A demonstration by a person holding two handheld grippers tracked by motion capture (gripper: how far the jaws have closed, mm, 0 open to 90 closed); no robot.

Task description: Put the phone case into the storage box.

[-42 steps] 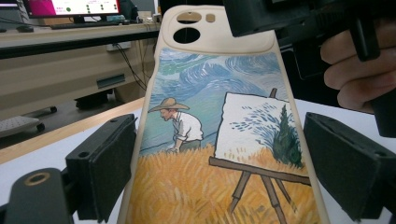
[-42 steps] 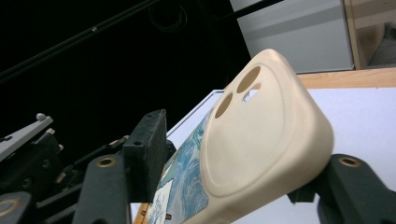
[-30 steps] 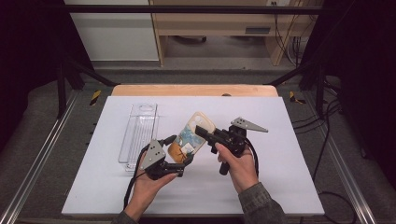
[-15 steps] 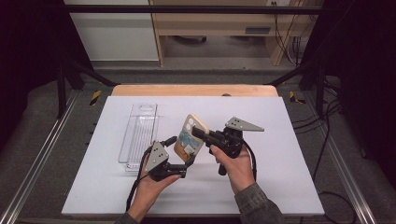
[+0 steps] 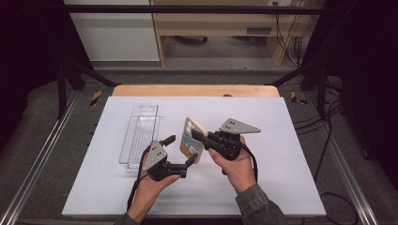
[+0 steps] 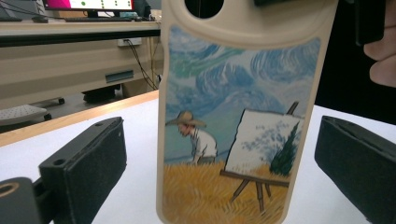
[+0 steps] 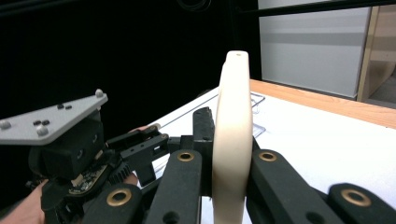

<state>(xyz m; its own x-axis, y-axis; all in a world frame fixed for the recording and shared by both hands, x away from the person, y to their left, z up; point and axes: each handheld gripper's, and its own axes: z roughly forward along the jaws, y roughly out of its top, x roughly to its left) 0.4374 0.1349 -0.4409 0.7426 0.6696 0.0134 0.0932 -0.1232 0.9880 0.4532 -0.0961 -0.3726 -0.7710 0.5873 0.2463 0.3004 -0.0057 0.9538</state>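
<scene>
- Right gripper view showed my right claw (image 7: pixel 229 186) pinching the phone case (image 7: pixel 232 135) edge-on, both pads pressed against its thin cream rim. Its jaws had just been closing, with the case between them.
- High view put the case (image 5: pixel 193 139) upright in the air above the white table (image 5: pixel 281 140), between my two hands and near the clear plastic tray (image 5: pixel 139 136).
- My left claw (image 6: pixel 219 163) stood spread, a black pad (image 6: pixel 84 163) on either side of the case (image 6: pixel 233 116) and neither touching it.
- My worry was the narrow grip: held by its edge alone, the case could have pivoted or slipped out if I had tilted my wrist.
- Closing the left claw off-centre could have twisted the case or knocked it loose.
- The case looked soft and rubbery, with rounded corners, a camera cut-out at the top and a glossy painted scene of a painter at an easel.
- The pads seemed matte and slightly grainy.
</scene>
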